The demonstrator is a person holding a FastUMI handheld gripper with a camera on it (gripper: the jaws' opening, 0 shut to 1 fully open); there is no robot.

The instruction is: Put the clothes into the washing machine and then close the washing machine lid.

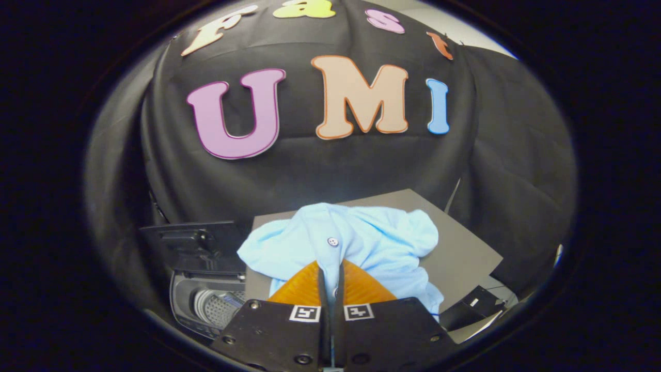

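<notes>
A light blue buttoned garment hangs bunched from my gripper, lifted above the grey table. Both fingers are pressed together on a fold of its cloth just below a button. The rest of the garment drapes ahead of the fingers and down to their right. To the left and lower down stands the small washing machine, its drum open and its dark lid raised upright behind the opening.
The grey table top stretches to the right beyond the garment. A dark box-like object lies at the table's near right corner. The black cloth wall closes off the back and sides.
</notes>
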